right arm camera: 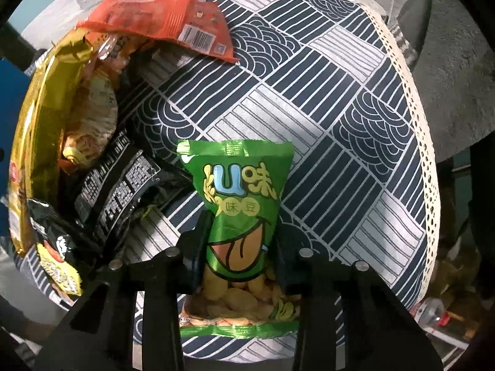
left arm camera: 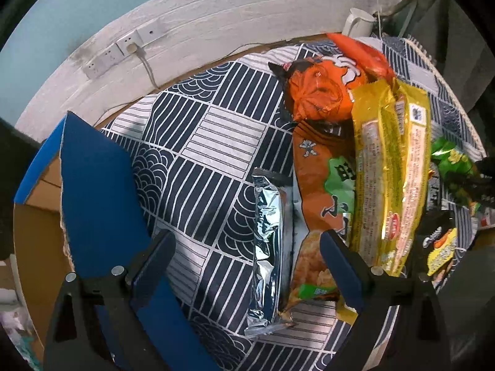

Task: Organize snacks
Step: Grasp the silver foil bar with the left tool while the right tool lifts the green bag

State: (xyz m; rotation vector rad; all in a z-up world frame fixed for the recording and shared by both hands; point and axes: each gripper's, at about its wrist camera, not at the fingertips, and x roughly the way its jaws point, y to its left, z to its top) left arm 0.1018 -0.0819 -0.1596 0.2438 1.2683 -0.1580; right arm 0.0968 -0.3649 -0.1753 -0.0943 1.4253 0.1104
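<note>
On the patterned tablecloth point(right arm camera: 340, 99), my right gripper point(right arm camera: 238, 247) pinches the green bean-snack packet point(right arm camera: 238, 204) to lift it; my left gripper point(left arm camera: 247, 256) hangs spread over the silver foil packet point(left arm camera: 267, 247), ready to grab

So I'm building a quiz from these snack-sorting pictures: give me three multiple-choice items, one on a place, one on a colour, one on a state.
1. Where does the silver packet lie?
A. inside the box
B. on the patterned cloth
C. in a mug

2. What colour is the bag in the right gripper?
A. green
B. blue
C. white

3. How does the left gripper stand?
A. shut on a packet
B. open, holding nothing
C. out of view

Answers: B, it rests on the cloth beside the blue-flapped box; A, the wrapper is green; B, its fingers stand wide apart.
</note>
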